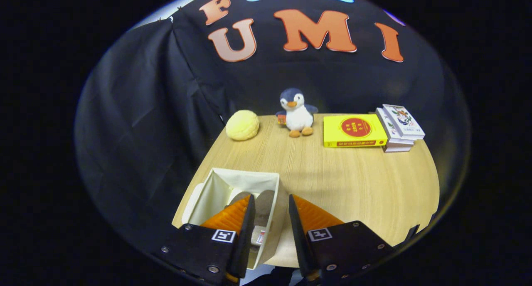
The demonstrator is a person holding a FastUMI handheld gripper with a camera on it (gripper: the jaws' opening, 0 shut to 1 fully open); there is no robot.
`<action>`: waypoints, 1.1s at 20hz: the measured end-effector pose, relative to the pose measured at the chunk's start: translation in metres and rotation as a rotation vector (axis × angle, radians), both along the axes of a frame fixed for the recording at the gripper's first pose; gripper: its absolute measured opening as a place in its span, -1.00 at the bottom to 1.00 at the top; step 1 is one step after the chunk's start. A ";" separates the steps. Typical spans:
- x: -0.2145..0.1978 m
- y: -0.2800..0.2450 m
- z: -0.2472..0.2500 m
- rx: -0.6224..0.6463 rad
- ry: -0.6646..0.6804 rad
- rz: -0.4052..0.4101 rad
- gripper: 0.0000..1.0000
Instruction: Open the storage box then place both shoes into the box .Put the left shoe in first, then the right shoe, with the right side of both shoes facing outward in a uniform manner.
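Observation:
A white fabric storage box (245, 174) stands open at the table's near left corner, its lid (192, 203) hanging off the left side. Two grey-brown shoes lie inside it side by side: one (263, 209) against the right wall, the other (238, 197) to its left, mostly hidden by a finger. My gripper (270, 203) hovers over the box's right wall, open, with a narrow gap between the fingers. The nearer shoe and the box wall show through that gap below the tips; I cannot tell whether the fingers touch either.
On the round wooden table (345, 186), at its far edge, sit a yellow bun-shaped plush (242, 124), a penguin plush (296, 113), a yellow book (353, 131) and a short stack of books (401, 127). Black cloth walls close the back and left.

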State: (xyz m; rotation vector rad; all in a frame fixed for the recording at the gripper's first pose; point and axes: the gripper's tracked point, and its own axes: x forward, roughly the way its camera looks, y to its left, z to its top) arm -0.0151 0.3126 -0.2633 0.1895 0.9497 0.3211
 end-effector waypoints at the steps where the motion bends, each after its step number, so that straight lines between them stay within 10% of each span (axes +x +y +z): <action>1: 0.008 -0.014 0.009 0.009 -0.035 -0.020 0.02; 22: 0.072 -0.280 0.262 0.014 -0.809 -0.307 0.71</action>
